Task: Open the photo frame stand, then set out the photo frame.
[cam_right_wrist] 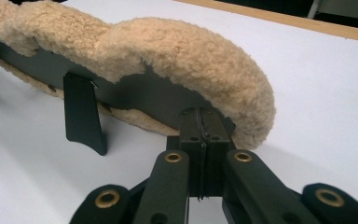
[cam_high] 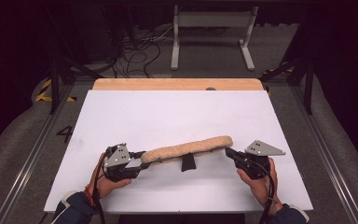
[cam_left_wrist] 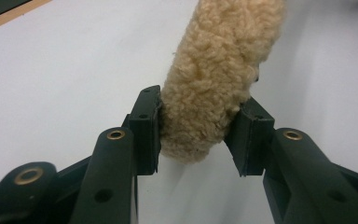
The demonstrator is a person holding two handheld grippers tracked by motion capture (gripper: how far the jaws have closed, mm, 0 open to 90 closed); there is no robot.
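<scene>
Between the two grippers: a long tan fleece-covered pad with black backing [cam_high: 189, 149], above the white table [cam_high: 177, 116].
The left gripper [cam_left_wrist: 200, 135] pinches its fleecy end; the right gripper [cam_right_wrist: 200, 140], pressed together, nips the thin black edge, which may slip free, dropping that end. No writing is legible.

long tan fleece pad [cam_high: 189, 149] with black underside strap, lengthwise across white table

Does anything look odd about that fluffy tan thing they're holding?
The fleece pad lies slanted between both grippers, and a black strap dangles loose beneath its middle. In the right gripper view its fleece gapes open, showing a dark lining. Nothing looks damaged.
</scene>
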